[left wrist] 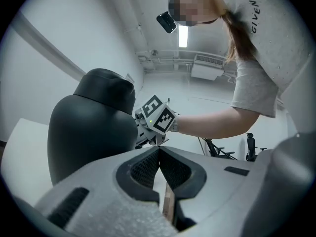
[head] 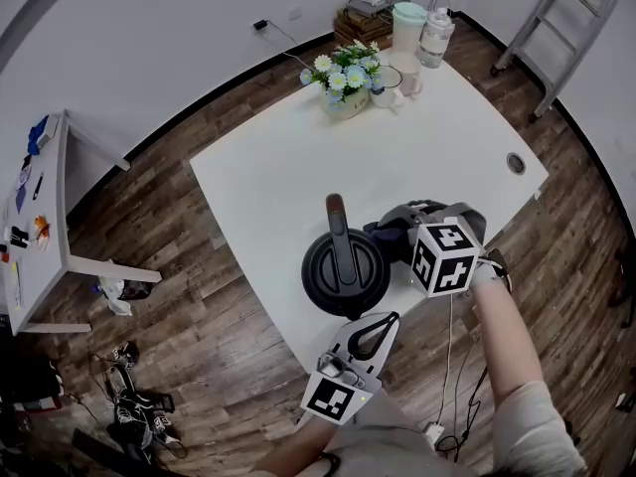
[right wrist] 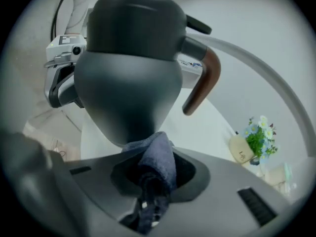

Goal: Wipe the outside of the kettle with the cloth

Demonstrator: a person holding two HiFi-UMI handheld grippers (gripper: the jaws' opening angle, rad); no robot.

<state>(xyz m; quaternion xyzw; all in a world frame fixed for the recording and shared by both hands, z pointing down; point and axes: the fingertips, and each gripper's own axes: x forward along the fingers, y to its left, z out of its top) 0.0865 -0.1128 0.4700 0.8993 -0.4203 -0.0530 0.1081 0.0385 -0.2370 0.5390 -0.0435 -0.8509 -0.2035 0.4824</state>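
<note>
Pinching a dark blue terry cloth (right wrist: 158,157), my right tongs (head: 407,238) hold it against the matte black round-bodied kettle (head: 345,266) at its 3 o'clock side. My left tongs (head: 376,328) are closed and empty at its 6 o'clock, over the white table (head: 288,167) edge.

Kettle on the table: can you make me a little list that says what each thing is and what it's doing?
kettle: dark, standing upright on the white table, near its front edge
kettle handle: brown, curving down one side
cloth: dark blue, pressed against the kettle's lower side
right gripper: shut on the cloth
left gripper: jaws together, nothing in them, close beside the kettle
flowers: in a pot at the table's far end
</note>
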